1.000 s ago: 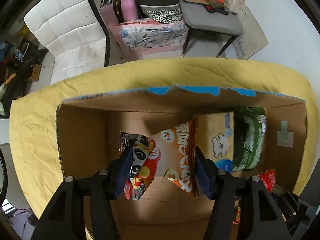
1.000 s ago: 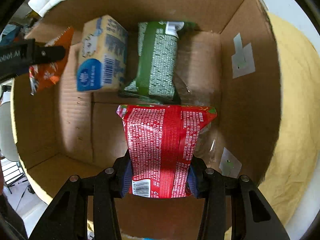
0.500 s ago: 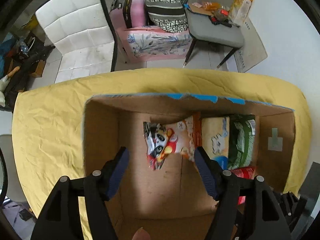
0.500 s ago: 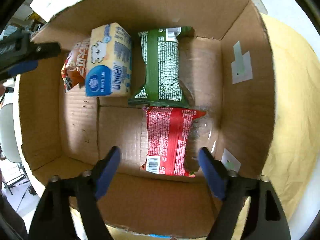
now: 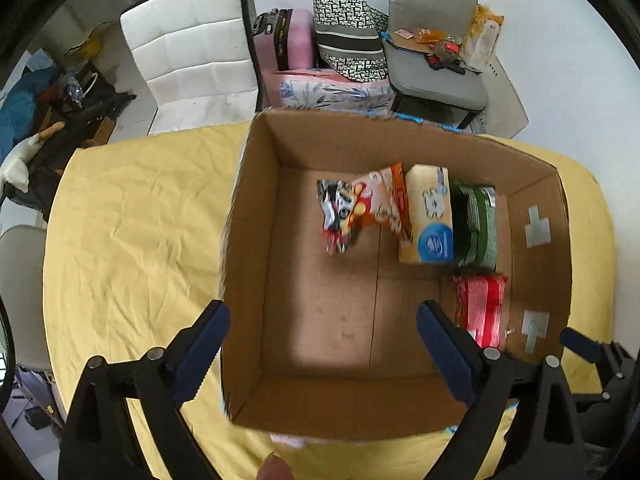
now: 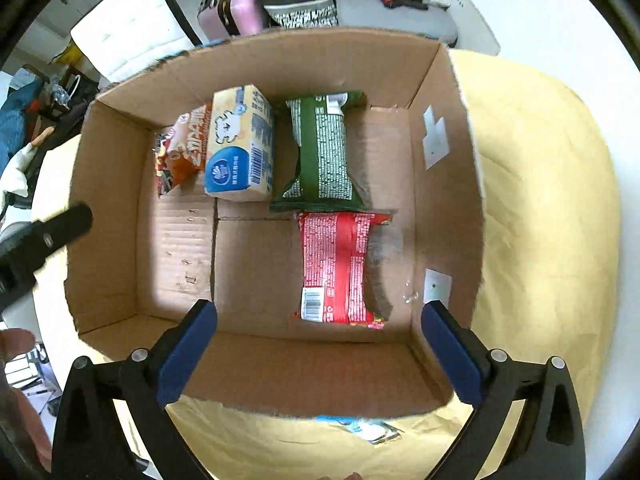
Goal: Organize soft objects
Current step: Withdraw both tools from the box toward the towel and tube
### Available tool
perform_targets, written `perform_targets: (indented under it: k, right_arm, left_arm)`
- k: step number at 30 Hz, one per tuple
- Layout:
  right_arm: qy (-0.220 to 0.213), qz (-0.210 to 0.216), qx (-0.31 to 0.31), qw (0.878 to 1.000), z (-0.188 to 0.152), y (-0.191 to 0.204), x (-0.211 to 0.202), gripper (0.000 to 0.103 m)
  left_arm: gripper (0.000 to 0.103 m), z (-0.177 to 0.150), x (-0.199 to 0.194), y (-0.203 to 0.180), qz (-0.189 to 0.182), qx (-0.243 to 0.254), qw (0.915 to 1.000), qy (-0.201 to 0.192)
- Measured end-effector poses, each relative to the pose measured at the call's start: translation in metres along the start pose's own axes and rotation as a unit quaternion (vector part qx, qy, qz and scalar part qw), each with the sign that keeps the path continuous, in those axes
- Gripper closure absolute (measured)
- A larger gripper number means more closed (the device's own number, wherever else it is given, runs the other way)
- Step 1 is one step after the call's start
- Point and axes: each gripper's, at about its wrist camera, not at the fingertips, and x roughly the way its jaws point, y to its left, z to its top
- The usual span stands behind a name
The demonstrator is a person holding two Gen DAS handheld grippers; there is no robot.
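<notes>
An open cardboard box (image 5: 248, 240) (image 6: 444, 152) stands on a yellow cloth. Inside lie an orange cartoon snack bag (image 5: 360, 208) (image 6: 180, 152), a yellow tissue pack (image 5: 428, 216) (image 6: 240, 148), a green packet (image 5: 476, 228) (image 6: 320, 152) and a red packet (image 5: 482, 308) (image 6: 336, 268). My left gripper (image 5: 322, 328) is open and empty above the box's near left corner. My right gripper (image 6: 320, 340) is open and empty above the near wall, just short of the red packet.
The yellow cloth (image 5: 132, 232) (image 6: 540, 200) covers the table around the box. A white chair (image 5: 192, 52), a pink suitcase (image 5: 284, 40), a patterned bag (image 5: 348, 44) and a grey chair with clutter (image 5: 436, 60) stand beyond. A small wrapper (image 6: 368, 430) lies by the box's near wall.
Both grippers opened, letting go of the orange snack bag and the red packet, which now lie in the box. Both grippers then pulled up and back out of the box.
</notes>
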Motion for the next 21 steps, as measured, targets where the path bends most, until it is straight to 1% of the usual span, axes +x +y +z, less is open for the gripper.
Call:
perform_targets:
  k: [4, 8, 14, 21]
  right_arm:
    - [-0.023, -0.009, -0.003, 1.000, -0.012, 0.003, -0.020, 0.000]
    - [-0.048, -0.012, -0.006, 0.999, -0.028, 0.004, -0.043, 0.000]
    - [-0.093, -0.021, -0.006, 0.995, -0.058, 0.005, -0.081, 0.000]
    - [-0.139, -0.023, -0.010, 0.990, -0.091, 0.002, -0.125, 0.000]
  left_arm:
    - [0.007, -0.019, -0.017, 0.002, 0.003, -0.004, 0.9999, -0.015]
    - [0.007, -0.036, -0.043, 0.002, 0.014, -0.004, 0.9988, -0.047]
    - [0.007, -0.064, -0.090, -0.007, 0.032, 0.005, 0.9945, -0.099]
    - [0.007, -0.091, -0.121, -0.009, 0.027, -0.001, 0.9924, -0.120]
